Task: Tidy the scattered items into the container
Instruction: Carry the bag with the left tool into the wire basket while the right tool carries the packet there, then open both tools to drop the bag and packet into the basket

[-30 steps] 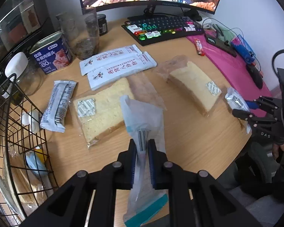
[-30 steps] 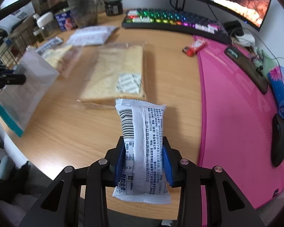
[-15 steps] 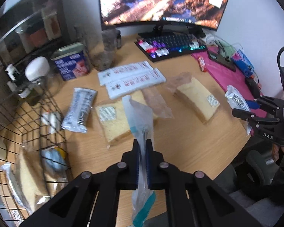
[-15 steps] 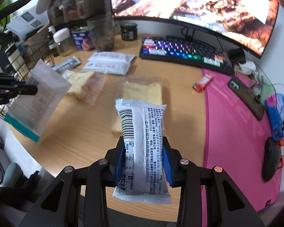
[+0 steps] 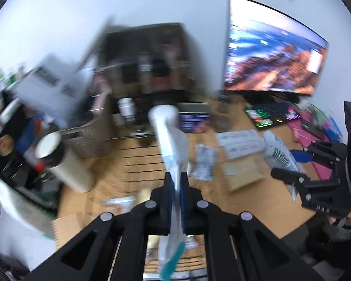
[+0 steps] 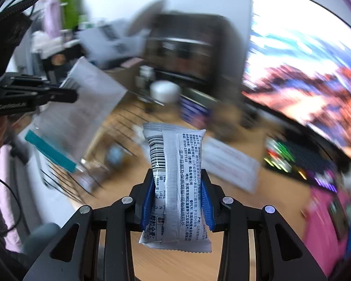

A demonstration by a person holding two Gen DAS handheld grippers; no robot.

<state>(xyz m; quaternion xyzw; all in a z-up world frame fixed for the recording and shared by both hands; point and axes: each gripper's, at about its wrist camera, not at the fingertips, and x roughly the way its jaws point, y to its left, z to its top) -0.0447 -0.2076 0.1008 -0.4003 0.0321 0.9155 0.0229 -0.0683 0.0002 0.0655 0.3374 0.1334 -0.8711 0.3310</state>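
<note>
The wire basket (image 6: pixel 65 182) is serving as the landmark; in both views motion blur is softening everything behind the grippers. In the right wrist view, to the left of the basket and above its rim, the left gripper (image 6: pixel 67 97) is reaching in from the frame edge, and the thin clear bag (image 6: pixel 82 110) with a teal strip along one end is hanging from it over the basket's wires. In the left wrist view the left gripper (image 5: pixel 175 187) is clamping that bag (image 5: pixel 173 145) edge-on — the jaws are pressing almost together on the film, the teal end is trailing below them, and the basket's (image 5: pixel 142 161) black wires are showing as dark bars just beyond the fingertips. To the right of the basket, on the wooden desk (image 5: pixel 257 201), a small silver packet (image 5: pixel 204 164), flat white sachets (image 5: pixel 241 144) and a wrapped bread slice (image 5: pixel 242 175) are lying near one another. Farther right, the right gripper (image 5: pixel 290 164) is holding a white snack packet (image 5: pixel 278 154) above the desk edge. In the right wrist view the right gripper (image 6: pixel 177 201) is gripping this packet (image 6: pixel 175 187) upright across its width — blue pads are pressing both long edges, with the barcode end uppermost. Right of the basket and behind it, a monitor (image 6: pixel 304 70) is standing over a lit keyboard (image 6: pixel 299 161).
</note>
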